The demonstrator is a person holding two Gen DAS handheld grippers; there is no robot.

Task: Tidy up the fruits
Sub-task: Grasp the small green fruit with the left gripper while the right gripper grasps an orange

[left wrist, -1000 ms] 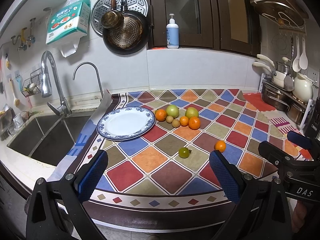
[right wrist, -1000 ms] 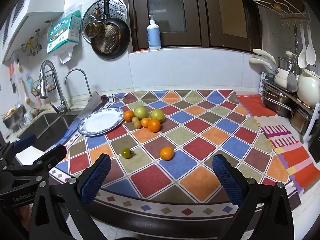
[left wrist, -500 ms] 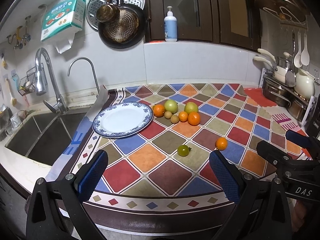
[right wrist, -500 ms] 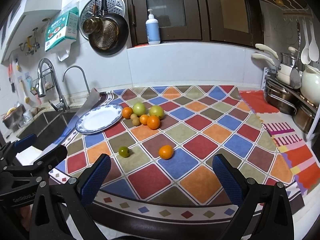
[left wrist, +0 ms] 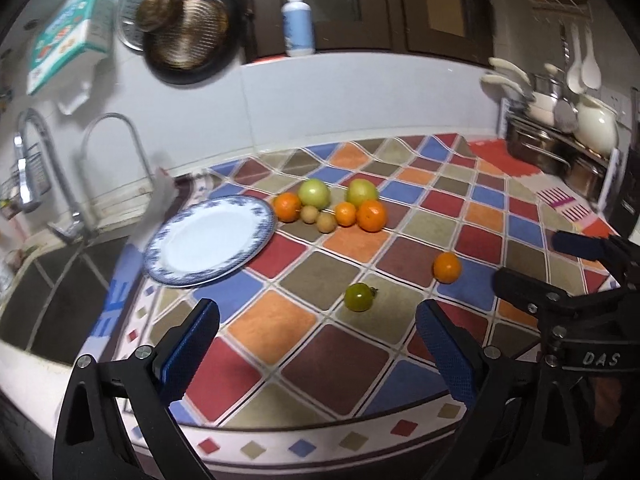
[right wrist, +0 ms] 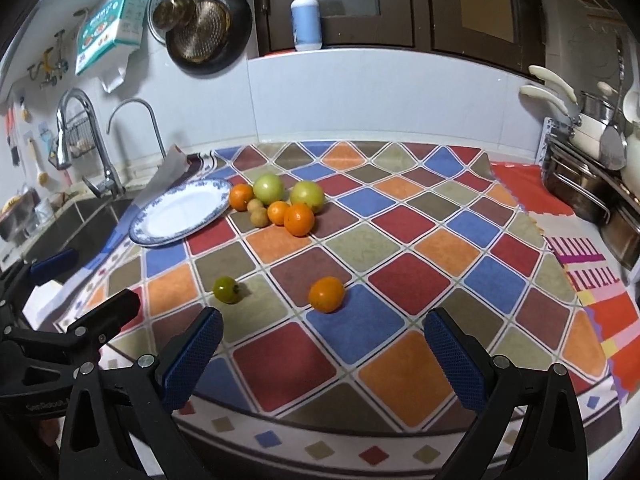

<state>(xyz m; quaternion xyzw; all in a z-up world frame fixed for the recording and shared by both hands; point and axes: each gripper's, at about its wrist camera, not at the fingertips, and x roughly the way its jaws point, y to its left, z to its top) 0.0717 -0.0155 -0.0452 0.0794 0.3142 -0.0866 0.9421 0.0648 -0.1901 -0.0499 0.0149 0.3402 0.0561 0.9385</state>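
Observation:
A blue-rimmed white plate [left wrist: 208, 240] [right wrist: 180, 212] lies bare at the left of the chequered mat. Beside its right edge sits a cluster of fruit [left wrist: 332, 206] [right wrist: 278, 202]: two green ones, oranges and small tan ones. Nearer me lie a small green tomato [left wrist: 359, 297] [right wrist: 225, 289] and a lone orange [left wrist: 447, 267] [right wrist: 326, 294]. My left gripper [left wrist: 316, 350] hovers over the mat's front, wide but with its jaws closing slightly on nothing. My right gripper [right wrist: 322, 354] hangs open and empty, just short of the lone orange.
A steel sink [left wrist: 60, 280] with two taps [left wrist: 48, 168] lies left of the plate. Pans [right wrist: 204, 32] and a tissue box hang on the wall. A soap bottle [right wrist: 306, 16] stands on the ledge. A rack of pots and utensils [right wrist: 592, 168] crowds the right end.
Both grippers have moved forward and lower toward the mat, so the fruit looks nearer. The left view has rolled slightly. Nothing on the counter has shifted.

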